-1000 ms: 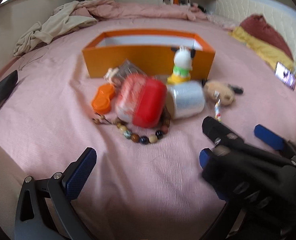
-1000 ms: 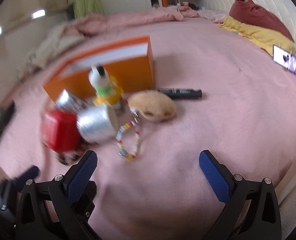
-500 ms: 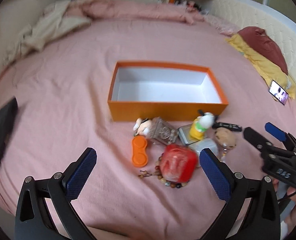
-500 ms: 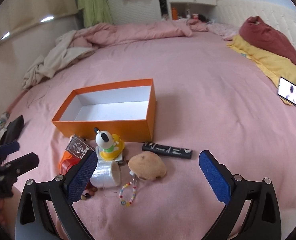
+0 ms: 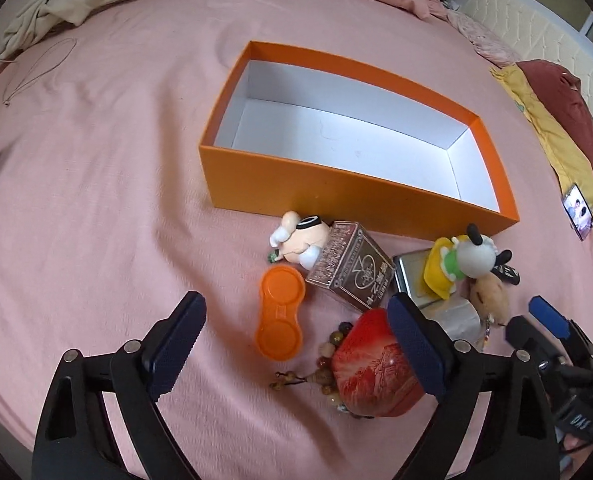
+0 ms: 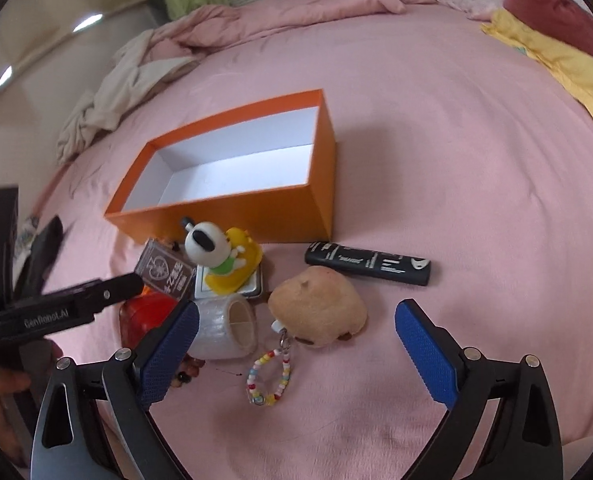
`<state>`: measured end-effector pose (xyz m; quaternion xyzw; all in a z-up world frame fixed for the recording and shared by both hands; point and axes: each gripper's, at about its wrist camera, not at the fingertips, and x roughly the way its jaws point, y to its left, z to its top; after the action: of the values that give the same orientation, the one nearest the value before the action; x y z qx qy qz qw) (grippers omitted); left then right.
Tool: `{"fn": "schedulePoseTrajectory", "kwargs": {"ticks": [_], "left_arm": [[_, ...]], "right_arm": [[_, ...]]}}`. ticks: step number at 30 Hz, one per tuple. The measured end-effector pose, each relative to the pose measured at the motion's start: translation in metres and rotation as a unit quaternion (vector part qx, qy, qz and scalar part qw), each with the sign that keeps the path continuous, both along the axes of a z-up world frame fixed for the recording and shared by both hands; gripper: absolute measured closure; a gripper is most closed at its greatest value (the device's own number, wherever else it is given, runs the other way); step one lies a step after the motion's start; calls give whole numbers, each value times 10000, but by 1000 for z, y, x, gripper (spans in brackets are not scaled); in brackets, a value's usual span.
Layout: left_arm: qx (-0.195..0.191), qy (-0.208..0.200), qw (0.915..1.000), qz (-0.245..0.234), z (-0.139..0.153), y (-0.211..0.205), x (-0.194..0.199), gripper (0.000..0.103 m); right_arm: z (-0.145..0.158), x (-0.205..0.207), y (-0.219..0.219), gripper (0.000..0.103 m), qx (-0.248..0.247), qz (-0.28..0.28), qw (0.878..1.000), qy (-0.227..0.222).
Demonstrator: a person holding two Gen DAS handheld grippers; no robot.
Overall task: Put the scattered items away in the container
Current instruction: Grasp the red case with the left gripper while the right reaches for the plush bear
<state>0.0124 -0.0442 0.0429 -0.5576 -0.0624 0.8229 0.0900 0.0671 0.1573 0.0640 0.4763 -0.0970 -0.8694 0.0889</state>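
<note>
Fingers closing above orange case, box empty

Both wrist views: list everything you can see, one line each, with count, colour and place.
box: 1, orange, white inside, nothing in it, on the bed
bedspread: 1, pink, under everything
dog figure: 1, white, black and yellow, in front of the box
doll figure: 1, peach, lying by the box wall
card box: 1, brown, beside the doll
double-round case: 1, orange, left of the pile
red case: 1, on the bead bracelet
tape roll: 1, clear
plush keychain: 1, tan, with coloured bead loop
remote: 1, black, right of the box
phone: 1, screen lit, far right
left tongs: blue pads, closing, nothing gripped
right tongs: blue pads, open, nothing gripped
</note>
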Motion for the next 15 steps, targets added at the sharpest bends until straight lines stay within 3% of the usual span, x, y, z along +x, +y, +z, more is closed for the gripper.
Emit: {"fn": "schedulePoseTrajectory", "kwargs": {"ticks": [5,8,10,15], "left_arm": [[172,122,9997,-135,10,0,20,11],[186,380,9985,-345,20,8,30,11],[260,286,9978,-547,17,16,33,11],[-18,109,9967,-807,4,36,30,14]], "right_arm": [[-13,-7,-9,6,194,73,9997,-132],[-19,-13,6,12,-258,-195,9987,-401],[-21,-15,16,18,-625,-293,9960,-574],[-23,-18,19,19,-793,-350,9940,-670]]}}
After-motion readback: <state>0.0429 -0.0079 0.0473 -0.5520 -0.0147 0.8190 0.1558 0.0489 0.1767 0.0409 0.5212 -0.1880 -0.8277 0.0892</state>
